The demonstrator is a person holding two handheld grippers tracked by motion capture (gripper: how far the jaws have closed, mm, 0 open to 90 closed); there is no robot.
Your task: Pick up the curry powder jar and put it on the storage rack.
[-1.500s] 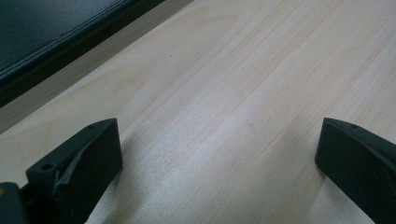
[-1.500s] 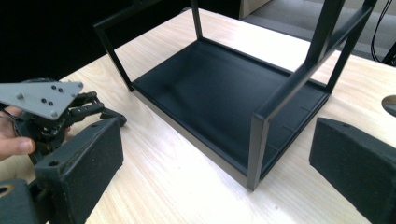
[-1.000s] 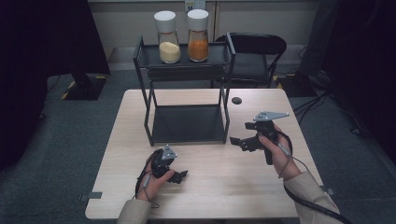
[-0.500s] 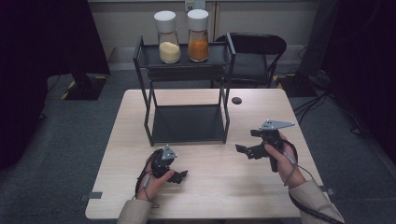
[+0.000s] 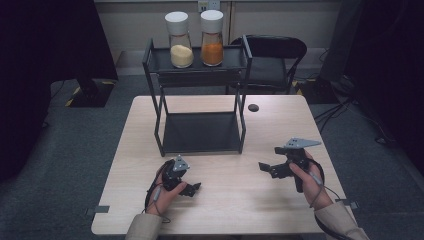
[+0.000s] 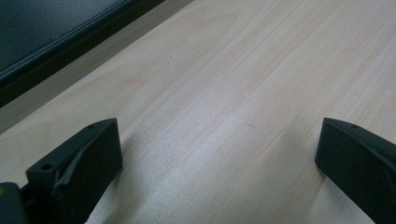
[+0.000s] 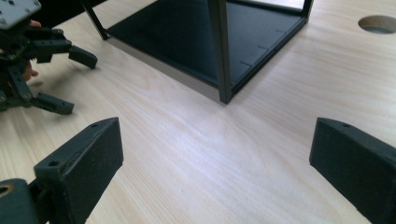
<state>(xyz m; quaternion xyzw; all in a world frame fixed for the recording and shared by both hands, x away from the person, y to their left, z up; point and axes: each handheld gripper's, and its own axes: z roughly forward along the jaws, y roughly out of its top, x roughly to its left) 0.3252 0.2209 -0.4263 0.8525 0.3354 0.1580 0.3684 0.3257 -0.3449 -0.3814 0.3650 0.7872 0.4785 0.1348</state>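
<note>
A black two-tier rack [image 5: 200, 131] stands at the middle of the light wooden table [image 5: 225, 210]. On its top shelf are two white-capped jars, one with pale yellow contents [image 5: 180, 42] and one with orange contents [image 5: 212, 39]. My left gripper [image 5: 194, 189] rests low on the table in front of the rack's left leg, open and holding nothing; its own view has the jaws [image 6: 219, 158] wide apart over bare wood. My right gripper [image 5: 267, 169] hovers right of the rack, open and empty, pointing left. Its view [image 7: 210, 163] looks at the rack's front corner post [image 7: 219, 51].
A round cable hole [image 5: 253, 107] sits in the table right of the rack, also visible as the hole [image 7: 378, 23] in the right gripper view. A black chair [image 5: 272, 55] stands behind the table. The left gripper [image 7: 42, 70] appears far left in the right gripper view.
My right gripper has drifted toward the table's near edge and a little right. The left gripper and the jars have stayed where they were.
</note>
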